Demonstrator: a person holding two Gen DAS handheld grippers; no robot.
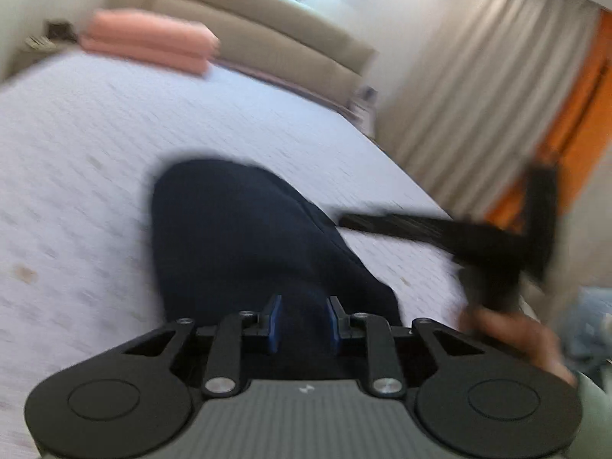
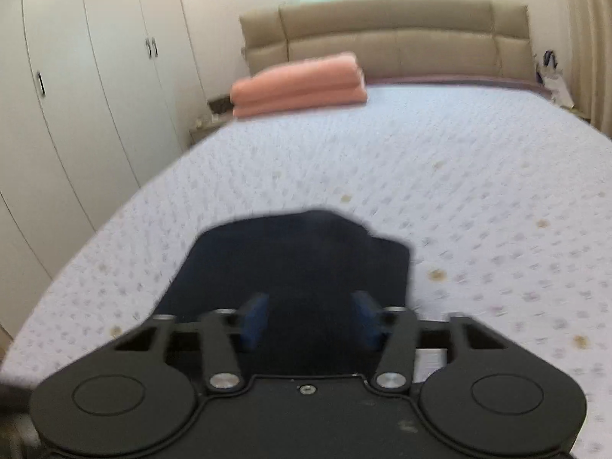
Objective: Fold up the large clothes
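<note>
**On the bed: dark garment under both grippers**

On the quilted white bedspread (image 2: 440, 160) lies a dark navy garment (image 2: 302, 256), bunched into a rough slab near the close edge of the bed. Both wrist views are pretty smeared, so fine detail is hard to make out.

Left gripper (image 1: 305, 321) sits right over the near end of the garment, blue pads (image 1: 275, 319) partly apart with dark cloth showing in the gap. Honestly can't tell if the pads are actually pinching fabric or just hanging above it.

Right gripper (image 2: 310, 319) is the same story: its blue pads (image 2: 254, 319) stand wider apart, navy fabric fills the space between them, and I can't tell if it's gripping anything. In the left wrist view that same gripper shows up as a black blur (image 1: 497, 237) off to the right, with the person's hand (image 1: 512, 340) on it.

Further up the bed a folded pink blanket (image 2: 302, 82) sits by the beige padded headboard (image 2: 386, 36). White wardrobe doors (image 2: 88, 88) run along the left, and striped curtains (image 1: 470, 88) hang on the other side.
</note>
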